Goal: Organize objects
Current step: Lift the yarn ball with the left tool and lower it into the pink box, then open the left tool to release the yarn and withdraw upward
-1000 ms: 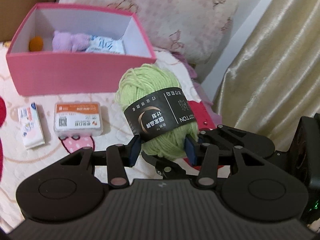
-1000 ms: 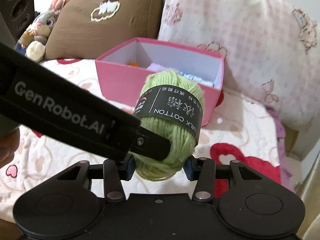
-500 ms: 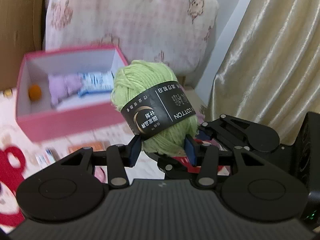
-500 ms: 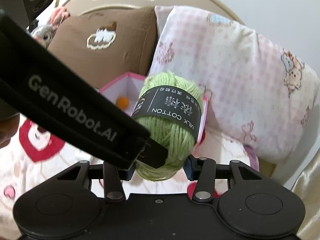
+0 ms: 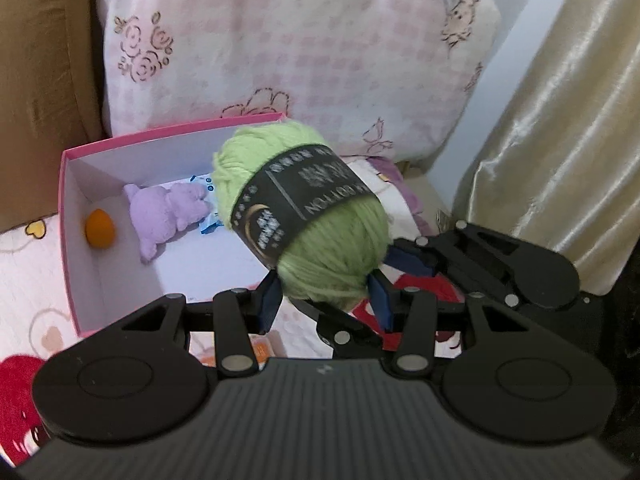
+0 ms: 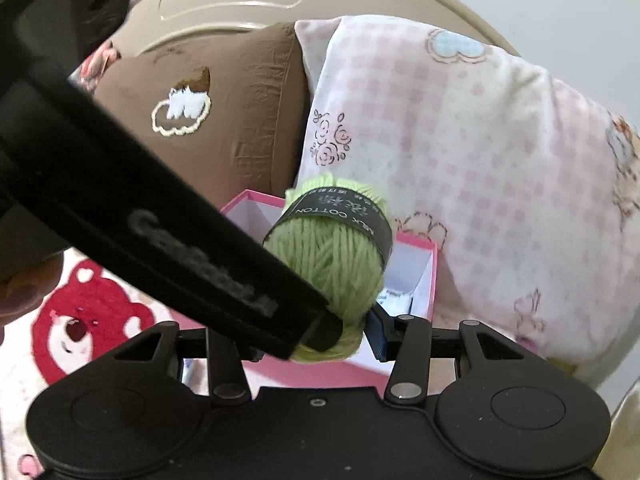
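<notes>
A light green yarn ball (image 5: 332,256) with a black paper band hangs in the air over the right part of the open pink box (image 5: 72,240). My left gripper (image 5: 326,300) is shut on the ball's lower end, a blue pad on each side. The right gripper (image 5: 404,260) comes in from the right and also presses on the ball. In the right wrist view the yarn ball (image 6: 332,256) sits between the right gripper (image 6: 320,336) pads; the left gripper's black body (image 6: 160,220) hides the left pad. In the box lie an orange ball (image 5: 100,228), a purple plush (image 5: 164,216) and a blue-white packet (image 5: 206,196).
A pink checked pillow (image 5: 300,48) and a brown pillow (image 6: 224,120) stand right behind the pink box (image 6: 340,376). A gold curtain (image 5: 560,120) hangs at the right. The bedsheet with a red bear print (image 6: 88,320) spreads at the left. A hand (image 6: 16,292) shows at the left edge.
Both grippers have risen and carried the yarn ball forward, from above the bedsheet in front of the box to over its opening. The small packs on the sheet have dropped out of view.
</notes>
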`<control>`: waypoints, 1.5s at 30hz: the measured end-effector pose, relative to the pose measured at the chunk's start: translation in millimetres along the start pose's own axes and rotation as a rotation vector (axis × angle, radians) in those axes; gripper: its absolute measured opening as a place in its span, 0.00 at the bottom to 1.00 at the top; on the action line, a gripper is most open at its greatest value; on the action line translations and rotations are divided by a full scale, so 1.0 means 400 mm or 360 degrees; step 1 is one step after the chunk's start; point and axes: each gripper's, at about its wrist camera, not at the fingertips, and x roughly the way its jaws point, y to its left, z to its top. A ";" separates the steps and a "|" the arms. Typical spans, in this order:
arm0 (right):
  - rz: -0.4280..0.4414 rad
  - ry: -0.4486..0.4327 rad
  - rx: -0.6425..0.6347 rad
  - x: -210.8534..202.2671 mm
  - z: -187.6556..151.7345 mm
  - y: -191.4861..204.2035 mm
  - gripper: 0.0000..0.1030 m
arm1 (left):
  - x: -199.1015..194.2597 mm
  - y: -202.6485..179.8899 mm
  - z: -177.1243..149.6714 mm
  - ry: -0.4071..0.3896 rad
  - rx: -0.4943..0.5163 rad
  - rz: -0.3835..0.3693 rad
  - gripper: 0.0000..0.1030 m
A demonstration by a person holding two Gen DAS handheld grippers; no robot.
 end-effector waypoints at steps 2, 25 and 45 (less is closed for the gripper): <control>-0.0005 0.0014 -0.0016 0.025 0.015 -0.004 0.50 | 0.031 0.014 0.016 0.0011 -0.0003 0.0010 0.44; 0.0154 0.0204 0.0145 0.285 -0.036 -0.151 0.48 | 0.346 0.184 0.059 0.0066 -0.0334 -0.0123 0.47; 0.0112 0.0230 0.0176 0.298 -0.100 -0.190 0.41 | 0.472 0.254 0.012 0.0133 -0.0759 -0.0296 0.40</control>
